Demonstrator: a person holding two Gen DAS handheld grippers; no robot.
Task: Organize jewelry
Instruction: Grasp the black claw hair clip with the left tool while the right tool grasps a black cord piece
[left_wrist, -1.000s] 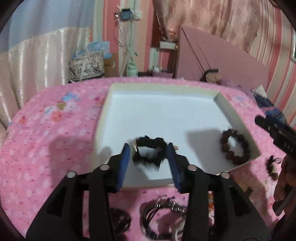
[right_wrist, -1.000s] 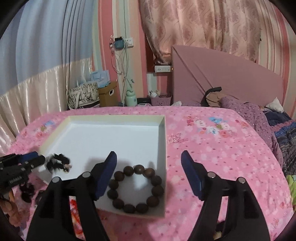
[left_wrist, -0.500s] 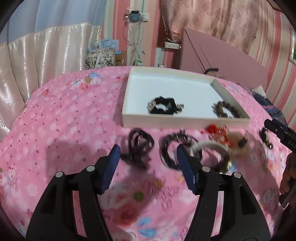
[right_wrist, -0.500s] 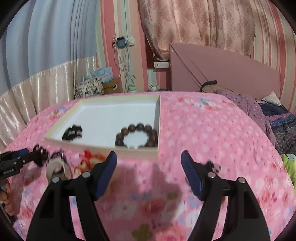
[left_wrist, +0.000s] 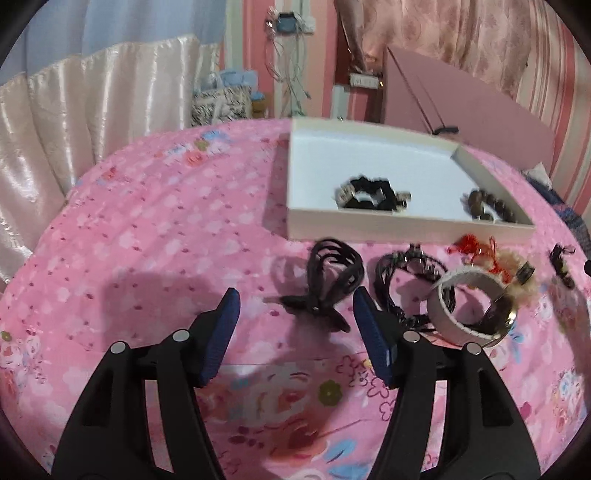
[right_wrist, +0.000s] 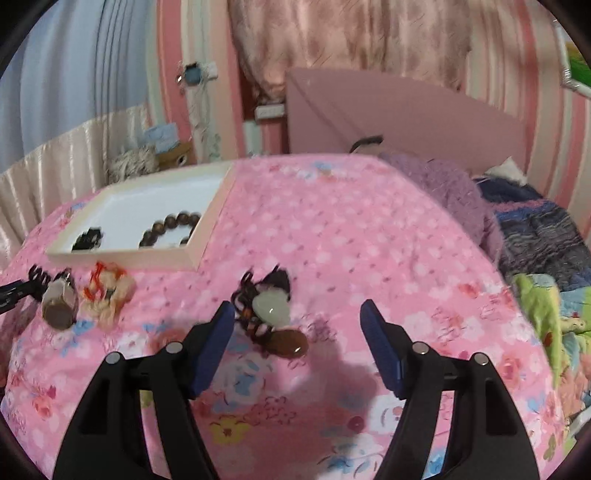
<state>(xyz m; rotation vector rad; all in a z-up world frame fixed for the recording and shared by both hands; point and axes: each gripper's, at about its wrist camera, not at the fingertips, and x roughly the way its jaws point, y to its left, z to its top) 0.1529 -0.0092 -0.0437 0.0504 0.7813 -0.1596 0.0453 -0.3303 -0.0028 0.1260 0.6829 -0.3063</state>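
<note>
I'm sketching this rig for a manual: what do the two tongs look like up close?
Both match. The left tongs and right tongs each have two matte black, angular fingers with slot-shaped cutouts, silver round screw heads on top, and ribbed dark blue pads on the inner faces. No cables or sleeves show.

The left gripper (left_wrist: 293, 306) has two matte black plastic arms, each with a long slot cut through it and two round silver screw heads on top. Its fingers (left_wrist: 373, 339) are flat dark-blue pads with a fine ribbed face, set on the inner side of each arm. The right gripper (right_wrist: 297, 317) is built the same way: black slotted arms, paired silver screw heads, and ribbed dark-blue pads (right_wrist: 212, 345) that taper to a narrow tip.
</note>
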